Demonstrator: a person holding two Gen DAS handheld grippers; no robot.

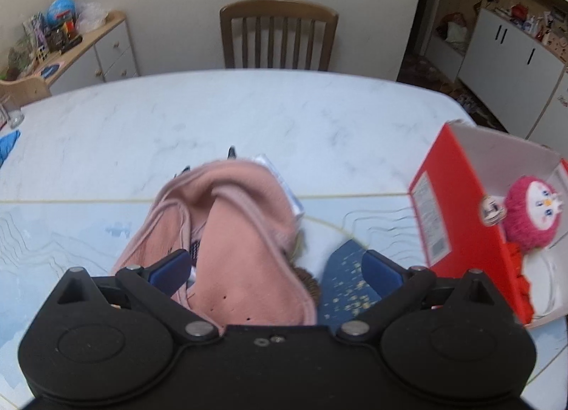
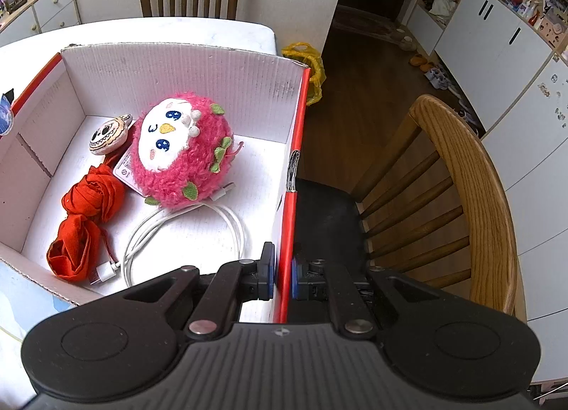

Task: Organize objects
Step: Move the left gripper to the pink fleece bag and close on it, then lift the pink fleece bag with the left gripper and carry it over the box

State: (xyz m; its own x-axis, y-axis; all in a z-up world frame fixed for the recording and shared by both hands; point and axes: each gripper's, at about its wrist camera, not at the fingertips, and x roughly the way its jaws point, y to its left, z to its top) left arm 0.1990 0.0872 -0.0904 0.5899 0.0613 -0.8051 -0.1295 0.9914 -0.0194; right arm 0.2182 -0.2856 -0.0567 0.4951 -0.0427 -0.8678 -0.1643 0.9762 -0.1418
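Note:
A pink fabric pouch (image 1: 234, 232) lies on the table between the jaws of my left gripper (image 1: 277, 268), which is open around it; its left pad touches the cloth. A red cardboard box (image 1: 461, 218) stands to the right. My right gripper (image 2: 282, 277) is shut on the box's right wall (image 2: 294, 147). Inside the box lie a pink plush bird (image 2: 181, 154), a red cloth bundle (image 2: 83, 222), a white cable (image 2: 184, 236) and a small skull-face charm (image 2: 106, 135).
A small white packet (image 1: 284, 182) lies under the pouch. A blue speckled mat patch (image 1: 348, 282) shows beneath the left gripper. A chair (image 1: 278, 35) stands at the table's far side, another chair (image 2: 443, 204) right of the box. A glass (image 1: 12, 113) stands far left.

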